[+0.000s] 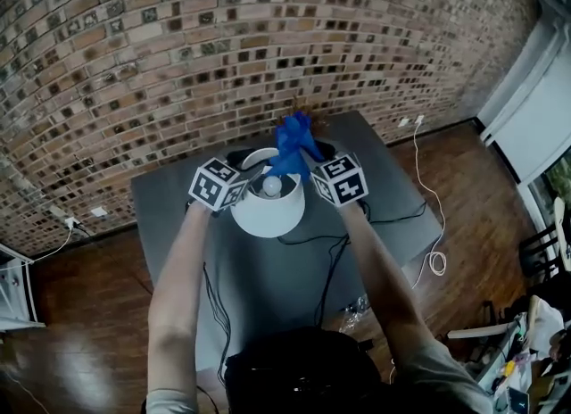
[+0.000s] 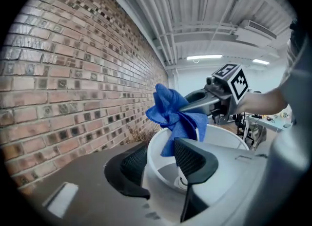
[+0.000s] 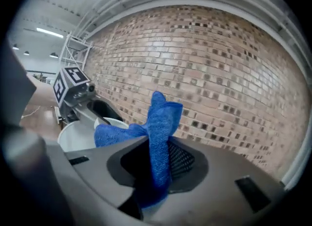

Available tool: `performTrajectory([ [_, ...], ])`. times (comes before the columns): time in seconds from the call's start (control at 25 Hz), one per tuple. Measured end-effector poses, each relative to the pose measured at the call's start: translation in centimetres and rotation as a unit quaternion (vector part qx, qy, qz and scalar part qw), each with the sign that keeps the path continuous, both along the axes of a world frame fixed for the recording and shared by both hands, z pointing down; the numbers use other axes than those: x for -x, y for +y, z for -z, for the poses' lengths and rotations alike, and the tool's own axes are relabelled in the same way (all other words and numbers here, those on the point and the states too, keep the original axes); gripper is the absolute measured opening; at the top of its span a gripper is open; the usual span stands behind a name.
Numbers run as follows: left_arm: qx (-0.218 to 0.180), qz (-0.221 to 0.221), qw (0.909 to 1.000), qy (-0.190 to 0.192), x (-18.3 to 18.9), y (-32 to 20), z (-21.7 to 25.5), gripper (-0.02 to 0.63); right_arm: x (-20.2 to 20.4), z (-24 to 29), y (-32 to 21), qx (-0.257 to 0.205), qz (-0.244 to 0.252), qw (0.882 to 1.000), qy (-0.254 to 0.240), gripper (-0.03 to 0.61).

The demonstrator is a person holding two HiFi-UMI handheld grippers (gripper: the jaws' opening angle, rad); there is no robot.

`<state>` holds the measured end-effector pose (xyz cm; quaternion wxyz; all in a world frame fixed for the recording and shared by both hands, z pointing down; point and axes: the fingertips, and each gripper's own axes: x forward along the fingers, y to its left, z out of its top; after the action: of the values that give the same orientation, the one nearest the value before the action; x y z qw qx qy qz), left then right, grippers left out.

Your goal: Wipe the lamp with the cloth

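A lamp with a white shade (image 1: 266,211) stands on the grey table (image 1: 169,216), its bulb (image 1: 272,187) showing from above. My left gripper (image 1: 252,173) is shut on the shade's rim (image 2: 156,147), one jaw outside the wall and one inside, in the left gripper view (image 2: 161,164). My right gripper (image 1: 301,168) is shut on a blue cloth (image 1: 293,144). The cloth (image 2: 175,115) hangs bunched over the far side of the rim and touches it. In the right gripper view the cloth (image 3: 160,132) stands up between the jaws (image 3: 158,166), with the shade (image 3: 80,135) to the left.
A brick wall (image 1: 223,37) runs close behind the table. Black cables (image 1: 330,269) trail across the tabletop towards me. A white cord (image 1: 433,256) lies on the wooden floor at the right. A dark bag-like thing (image 1: 303,372) sits at the table's near edge.
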<state>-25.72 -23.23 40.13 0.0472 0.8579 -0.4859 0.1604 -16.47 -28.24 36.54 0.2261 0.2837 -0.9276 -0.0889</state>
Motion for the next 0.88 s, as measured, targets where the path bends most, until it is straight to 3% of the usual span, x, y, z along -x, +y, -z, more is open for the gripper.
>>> performTrajectory([
  [0.08, 0.003, 0.005, 1.0000, 0.006, 0.0, -0.1, 0.0, 0.181, -0.7, -0.4, 0.1, 0.018, 0.001, 1.000, -0.010, 0.089],
  [0.16, 0.007, 0.007, 0.9999, 0.014, -0.1, -0.1, -0.1, 0.181, -1.9, 0.5, 2.7, 0.002, 0.013, 1.000, -0.019, 0.089],
  [0.28, 0.013, 0.008, 0.9997, 0.021, 0.1, 0.0, -0.1, 0.181, -2.1, 1.5, 11.7, 0.001, 0.118, 0.993, -0.027, 0.089],
  [0.36, 0.015, 0.006, 0.9996, 0.023, 0.2, 0.1, -0.2, 0.181, -2.6, 2.4, 17.1, 0.050, 0.191, 0.975, -0.098, 0.089],
  [0.4, 0.016, 0.006, 0.9995, 0.027, 0.3, 0.1, -0.1, 0.181, -3.7, 2.8, 17.8, 0.072, 0.181, 0.969, -0.150, 0.089],
  [0.48, 0.017, 0.009, 0.9990, 0.040, 0.4, 0.2, -0.1, 0.181, -7.5, 1.2, 15.4, 0.109, 0.061, 0.961, -0.245, 0.089],
  [0.56, 0.022, 0.016, 0.9976, 0.064, 0.5, 0.7, -0.1, 0.186, -10.3, -4.3, 12.9, 0.181, -0.074, 0.938, -0.287, 0.089],
  [0.6, 0.026, 0.022, 0.9961, 0.081, 0.7, 0.9, -0.1, 0.186, -10.2, -7.7, 12.8, 0.226, -0.103, 0.926, -0.284, 0.089],
  [0.68, 0.034, 0.039, 0.9920, 0.115, 1.0, 1.5, -0.1, 0.184, -7.8, -12.4, 13.8, 0.287, -0.095, 0.915, -0.267, 0.089],
  [0.72, 0.037, 0.051, 0.9900, 0.126, 1.2, 1.8, -0.2, 0.184, -6.6, -13.2, 14.0, 0.294, -0.082, 0.915, -0.264, 0.089],
  [0.88, 0.050, 0.101, 0.9846, 0.134, 2.2, 2.2, -0.4, 0.215, -5.4, -12.0, 10.6, 0.231, -0.062, 0.944, -0.229, 0.089],
])
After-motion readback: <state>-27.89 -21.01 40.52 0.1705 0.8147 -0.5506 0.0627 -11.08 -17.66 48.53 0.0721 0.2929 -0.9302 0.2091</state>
